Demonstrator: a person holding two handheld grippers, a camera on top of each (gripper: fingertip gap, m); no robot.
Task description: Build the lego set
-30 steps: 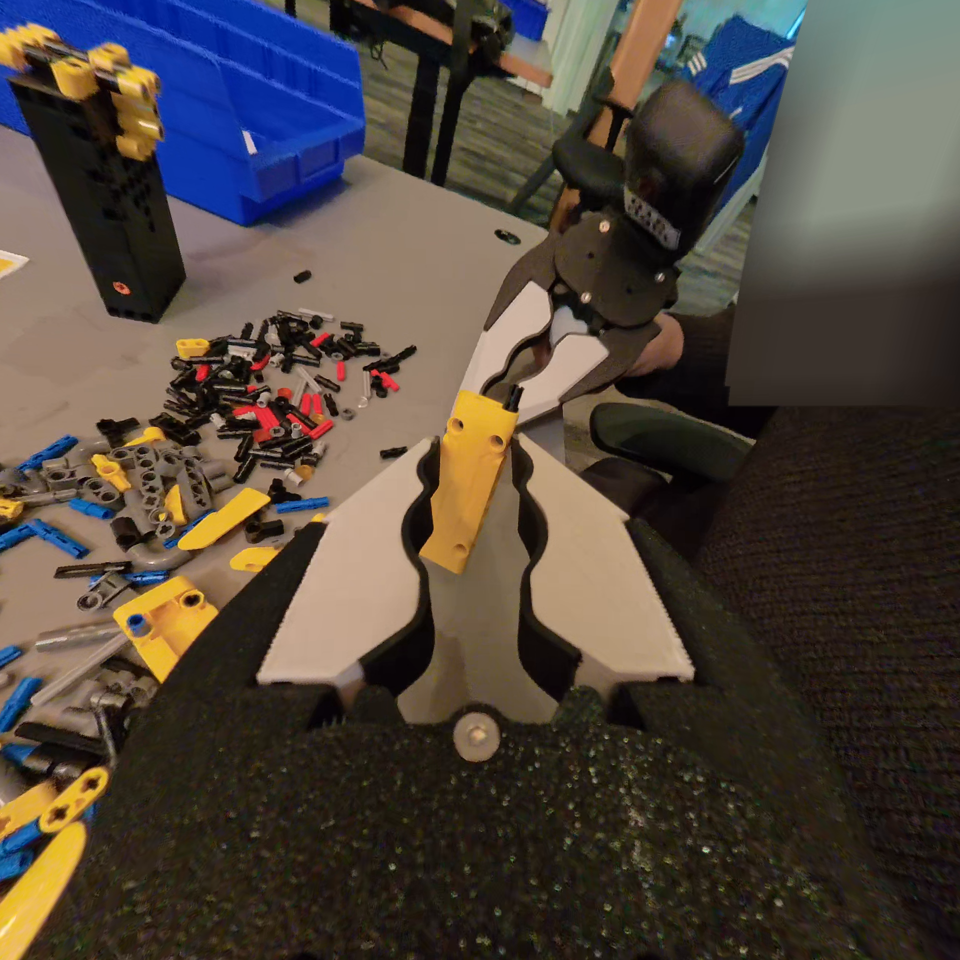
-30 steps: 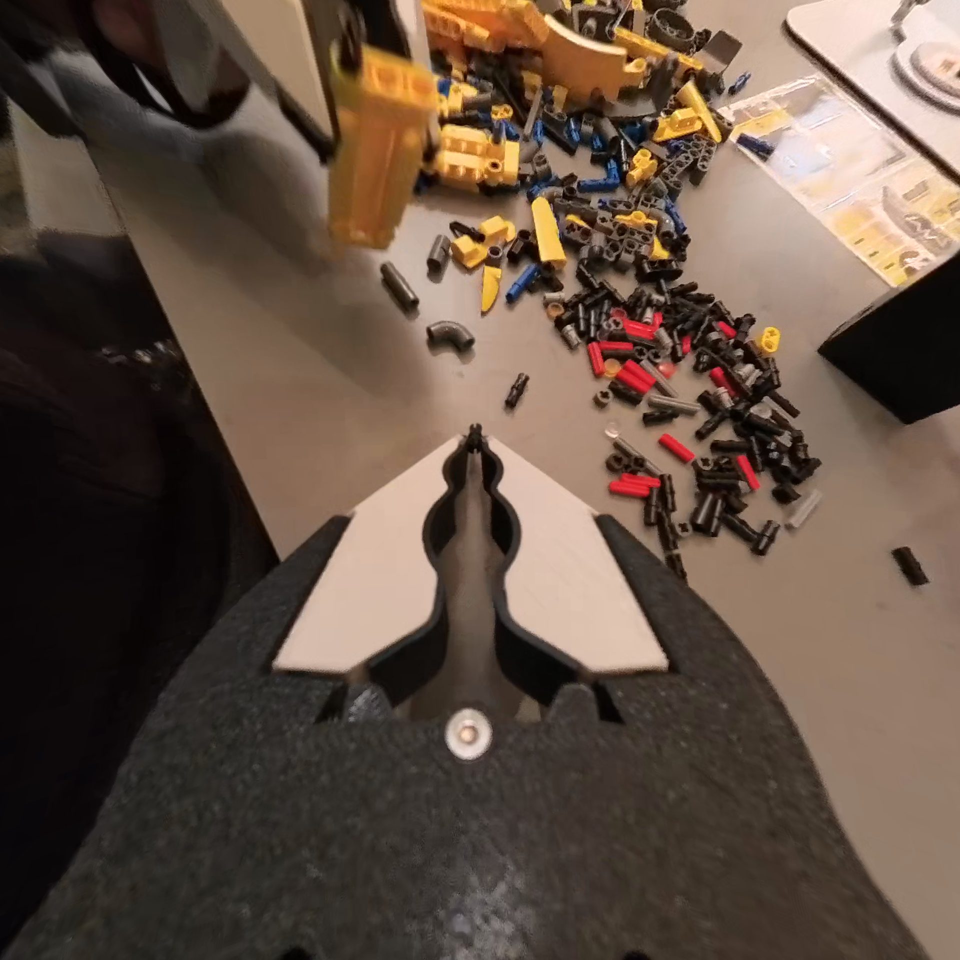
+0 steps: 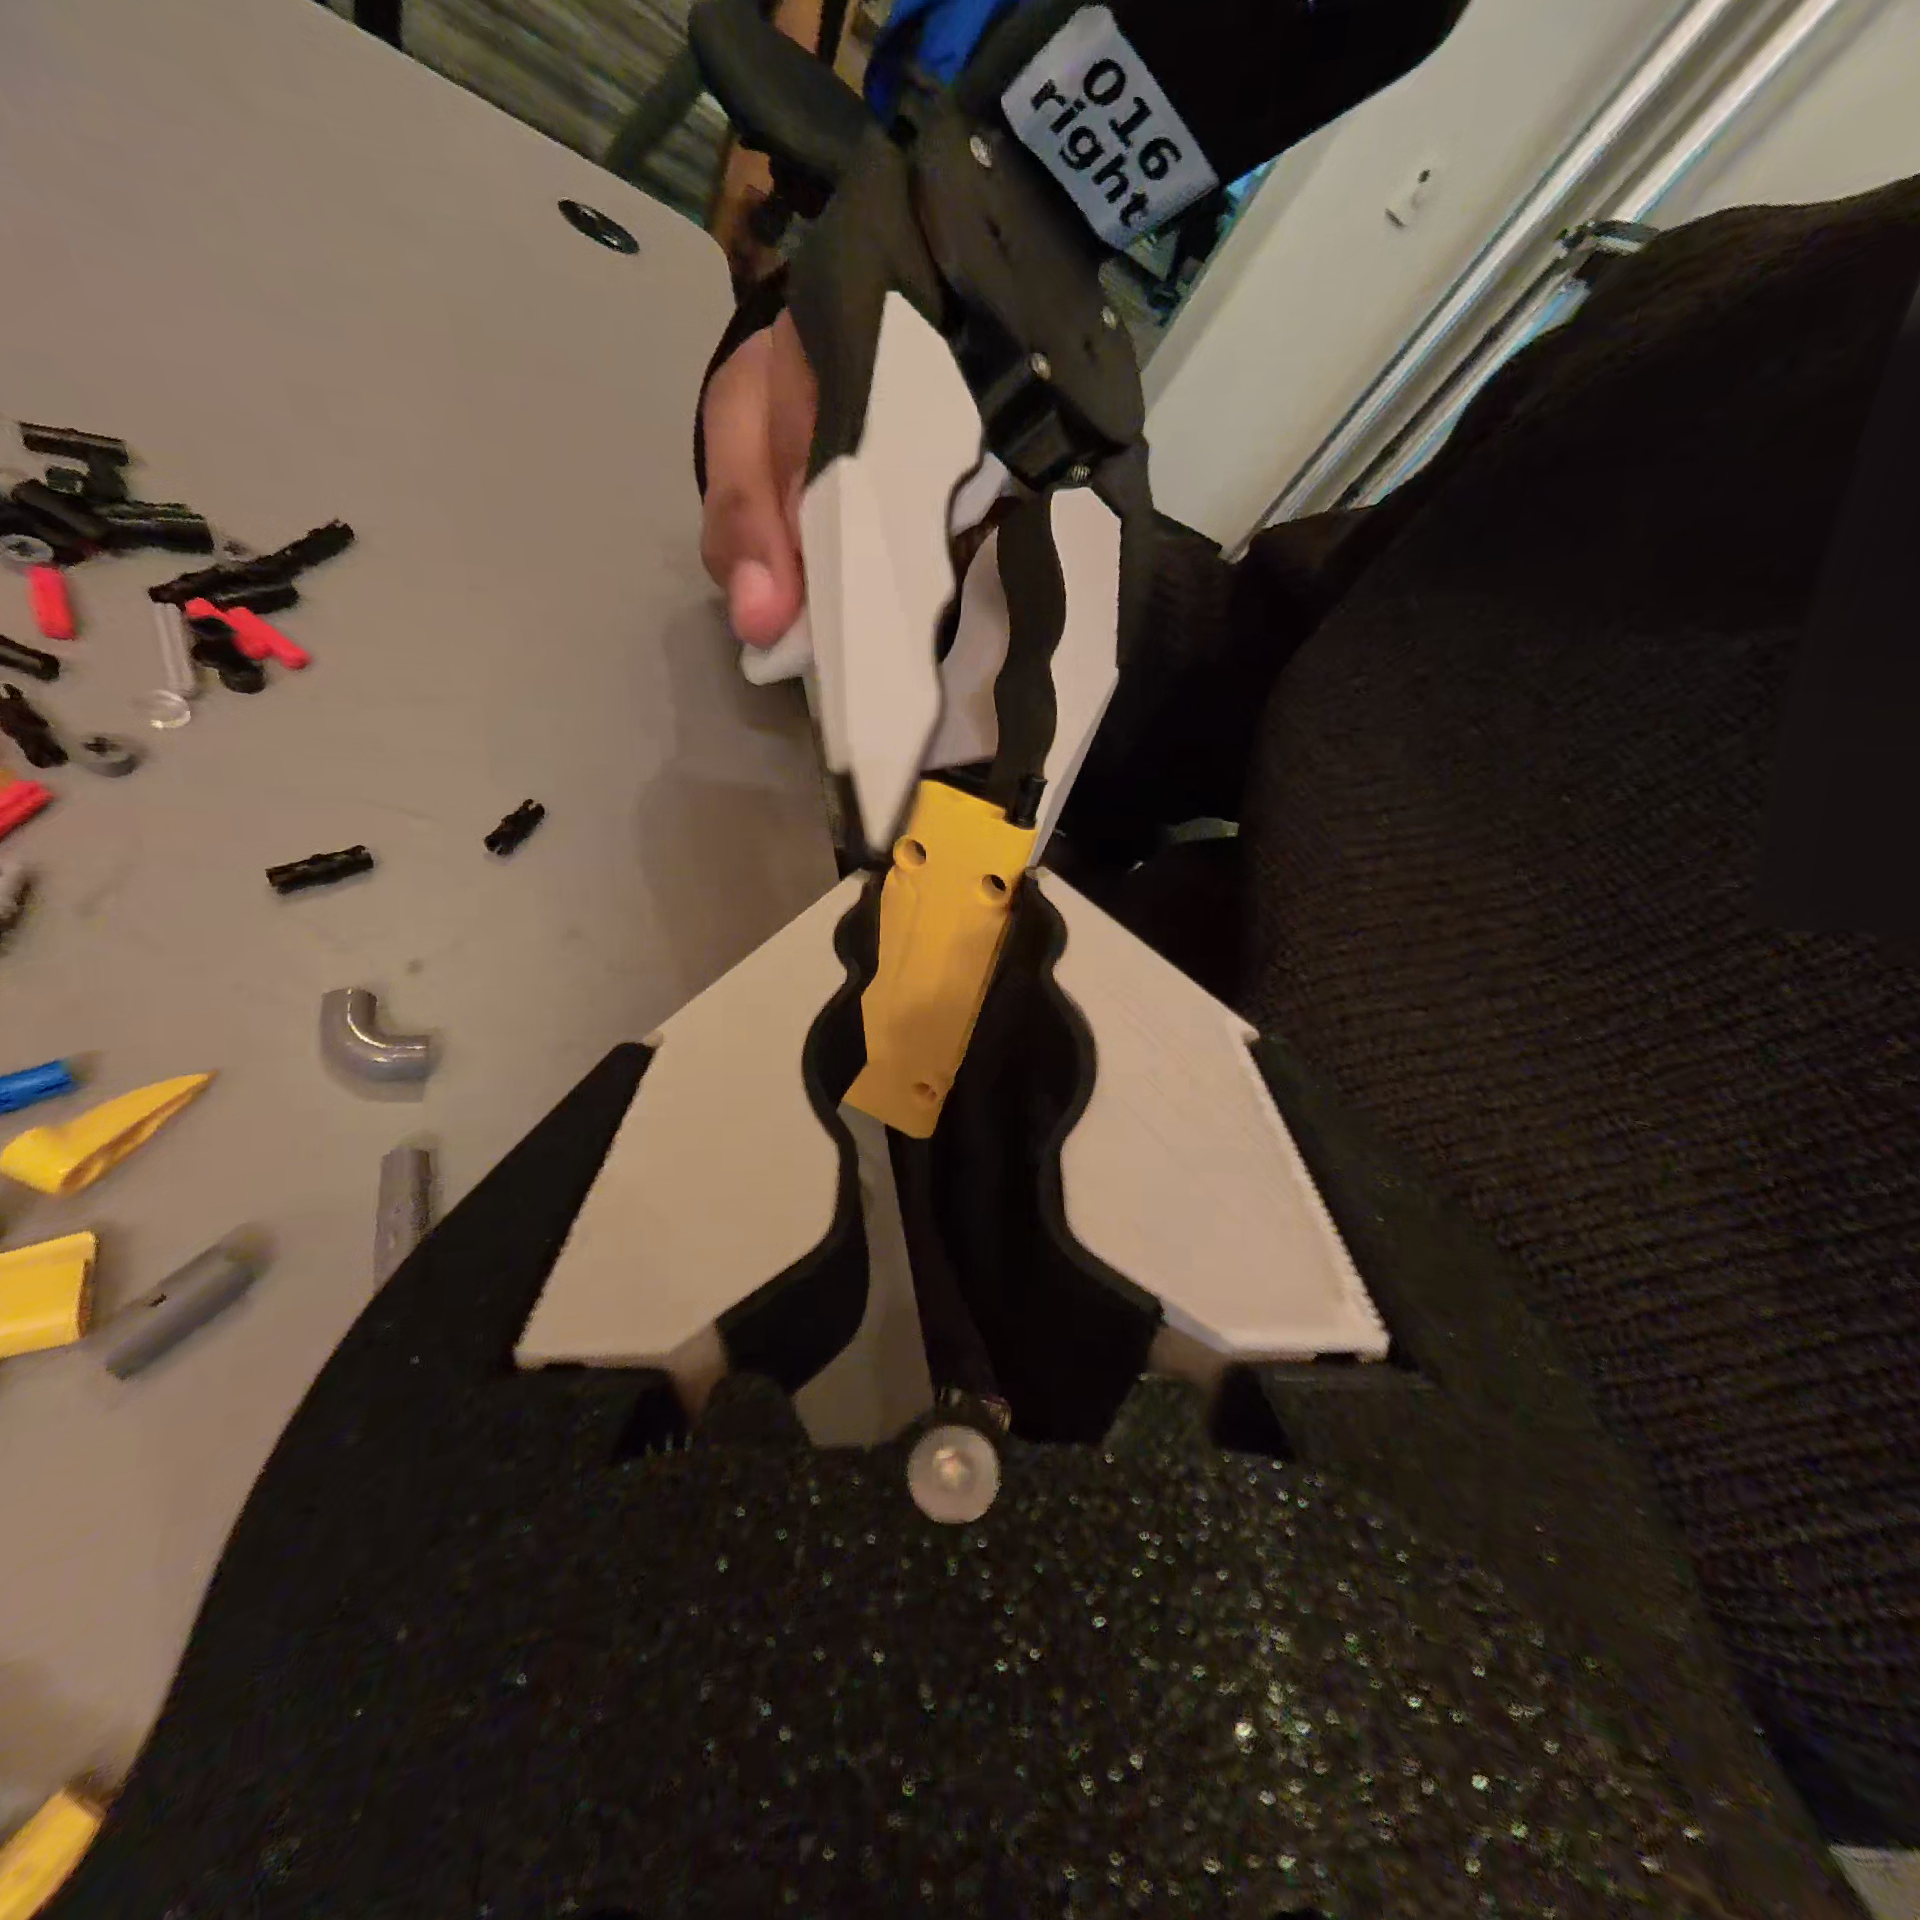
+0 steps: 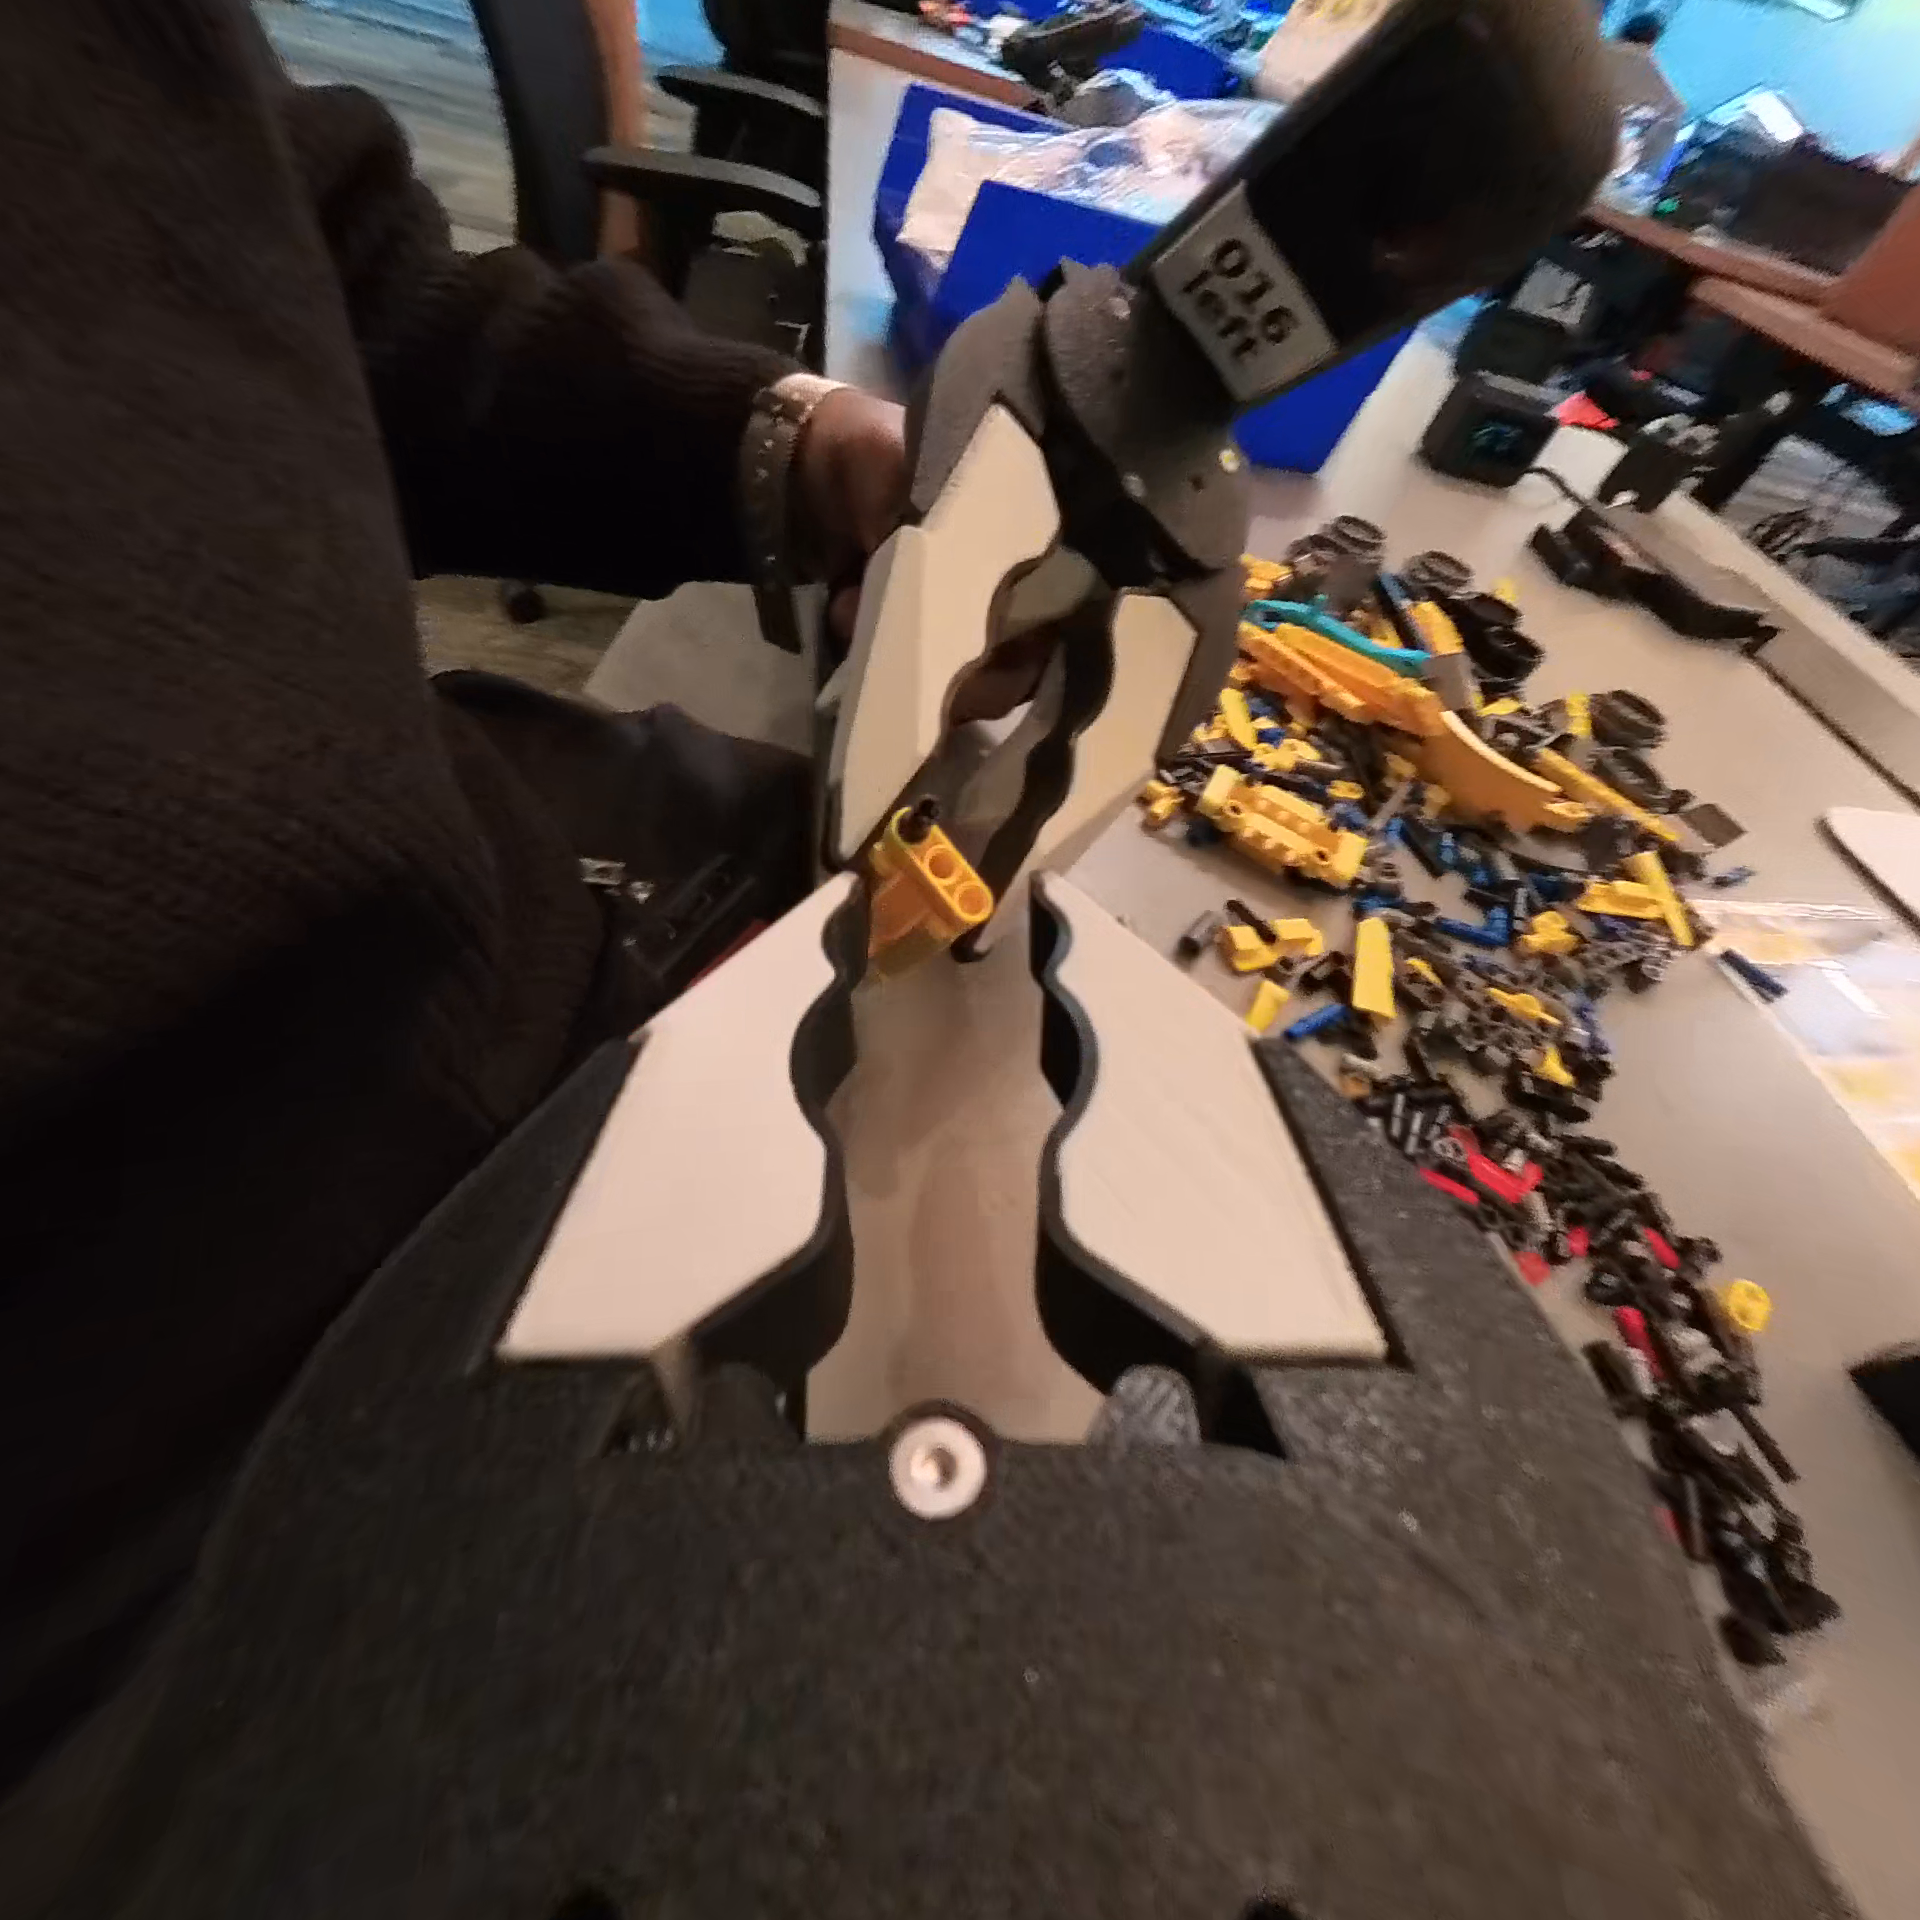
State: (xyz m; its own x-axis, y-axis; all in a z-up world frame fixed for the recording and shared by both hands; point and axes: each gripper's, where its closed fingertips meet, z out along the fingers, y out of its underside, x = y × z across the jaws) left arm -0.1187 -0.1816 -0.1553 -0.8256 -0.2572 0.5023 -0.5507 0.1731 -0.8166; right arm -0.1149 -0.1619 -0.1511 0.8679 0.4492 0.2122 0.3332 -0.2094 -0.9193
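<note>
Left wrist view: left gripper pinching yellow block, smooth plastic with round holes, black pin at far end. Right gripper crowds block top, white fingers spread. Left of block on grey table: scattered black pins, grey elbow.

Right wrist view: right gripper spread, empty, tips astride block. Heaped yellow-black parts pile right of block; dark knit sleeve left.

A yellow holed brick, black pin in its end, sits clamped between the left tongs.
</note>
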